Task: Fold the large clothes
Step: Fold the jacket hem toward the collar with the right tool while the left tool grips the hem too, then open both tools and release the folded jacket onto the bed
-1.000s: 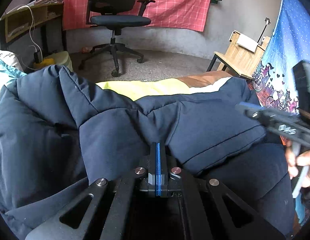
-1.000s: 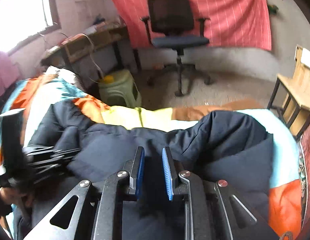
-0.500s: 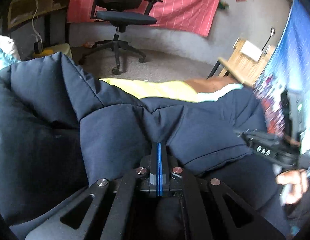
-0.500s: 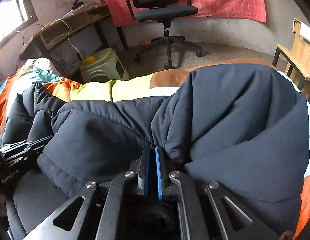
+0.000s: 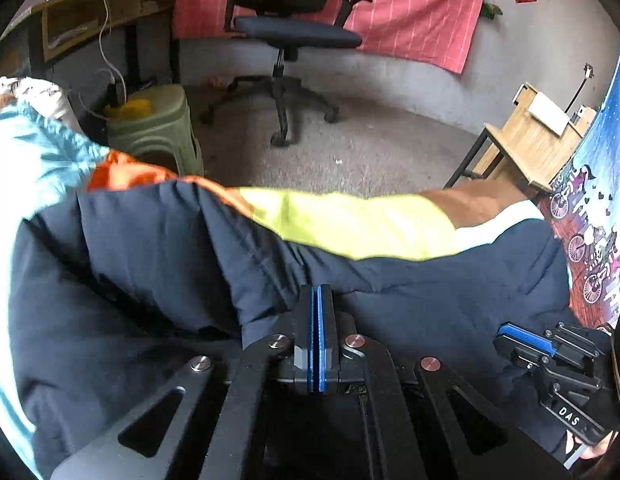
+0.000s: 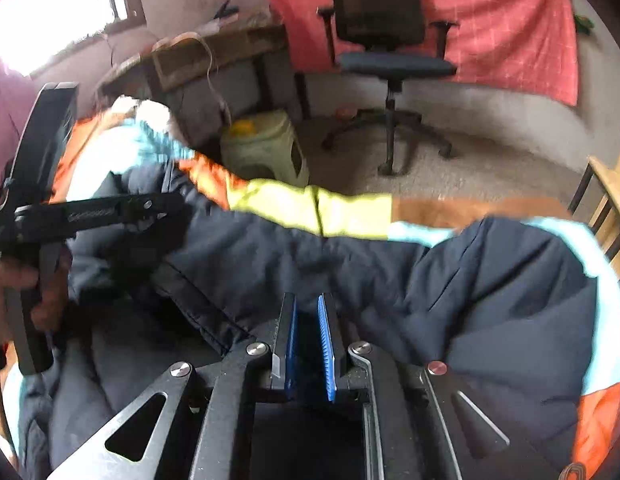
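An office chair (image 5: 285, 20) and stool (image 5: 157, 128) stand beyond the jacket (image 5: 149, 280).

A black chair (image 5: 293, 28) stood on grey floor (image 5: 374, 148) before a red cloth (image 5: 414, 4); left of it, a desk (image 6: 213, 56), green stool (image 5: 157, 128) and bright window (image 6: 53, 8).

The navy jacket (image 5: 149, 320) is matt, quilted puffy cloth. The left hand-held gripper (image 5: 314, 312) is matt black with shiny metal rivets and blue ribbed pads (image 5: 320, 340). The floor (image 5: 370, 148) looks rough.
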Action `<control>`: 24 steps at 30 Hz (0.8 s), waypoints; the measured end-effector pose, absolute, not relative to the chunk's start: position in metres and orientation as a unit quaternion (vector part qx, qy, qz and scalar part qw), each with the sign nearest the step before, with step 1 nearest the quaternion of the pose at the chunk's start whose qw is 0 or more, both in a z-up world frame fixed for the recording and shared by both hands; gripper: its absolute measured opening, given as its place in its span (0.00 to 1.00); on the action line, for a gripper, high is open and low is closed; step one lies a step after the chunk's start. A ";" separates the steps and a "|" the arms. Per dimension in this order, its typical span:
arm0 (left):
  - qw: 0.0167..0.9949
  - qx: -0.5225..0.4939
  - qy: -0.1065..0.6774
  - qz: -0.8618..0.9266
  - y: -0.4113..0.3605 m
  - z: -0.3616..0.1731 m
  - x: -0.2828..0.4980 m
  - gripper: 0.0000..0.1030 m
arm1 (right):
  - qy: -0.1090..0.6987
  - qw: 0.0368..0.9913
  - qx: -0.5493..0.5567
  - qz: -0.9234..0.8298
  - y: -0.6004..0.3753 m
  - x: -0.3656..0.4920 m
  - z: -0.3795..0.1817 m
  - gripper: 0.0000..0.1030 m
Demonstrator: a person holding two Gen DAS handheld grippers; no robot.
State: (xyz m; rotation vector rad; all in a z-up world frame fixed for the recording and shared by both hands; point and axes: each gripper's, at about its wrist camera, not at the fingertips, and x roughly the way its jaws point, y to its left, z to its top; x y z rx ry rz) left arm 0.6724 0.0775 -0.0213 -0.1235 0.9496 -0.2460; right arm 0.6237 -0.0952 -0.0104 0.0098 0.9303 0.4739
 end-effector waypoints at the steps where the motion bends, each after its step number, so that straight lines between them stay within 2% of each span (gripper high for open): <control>1: 0.880 -0.066 0.456 -0.118 0.078 -0.027 0.671 0.01 | 0.450 0.863 0.012 0.229 -0.096 0.626 -0.016 0.11; 4: 0.876 -0.086 0.462 -0.113 0.083 -0.040 0.673 0.01 | 0.463 0.854 0.036 0.233 -0.102 0.634 -0.026 0.10; 10: 0.887 -0.080 0.443 -0.103 0.080 -0.024 0.661 0.01 | 0.455 0.864 0.021 0.215 -0.097 0.630 -0.029 0.08; 12: 0.894 -0.087 0.428 -0.097 0.079 -0.011 0.650 0.06 | 0.441 0.871 0.031 0.216 -0.103 0.623 -0.023 0.10; 13: 0.898 -0.088 0.419 -0.101 0.078 -0.005 0.644 0.15 | 0.430 0.876 0.039 0.213 -0.109 0.617 -0.015 0.13; 14: 0.903 -0.089 0.406 -0.108 0.078 0.004 0.634 0.22 | 0.416 0.883 0.048 0.213 -0.115 0.610 -0.005 0.21; 15: 0.907 -0.089 0.396 -0.111 0.078 0.012 0.625 0.38 | 0.404 0.888 0.055 0.212 -0.118 0.604 0.003 0.27; 16: 0.910 -0.090 0.388 -0.112 0.077 0.018 0.618 0.46 | 0.396 0.892 0.061 0.211 -0.119 0.599 0.008 0.37; 18: 0.915 -0.093 0.374 -0.120 0.075 0.034 0.598 0.47 | 0.376 0.901 0.065 0.208 -0.125 0.583 0.024 0.44; 21: 0.915 -0.083 0.375 -0.121 0.067 0.052 0.571 0.59 | 0.361 0.911 0.058 0.192 -0.127 0.560 0.042 0.50; 24: 0.920 -0.069 0.365 -0.128 0.058 0.070 0.540 0.61 | 0.344 0.922 0.058 0.169 -0.132 0.529 0.061 0.66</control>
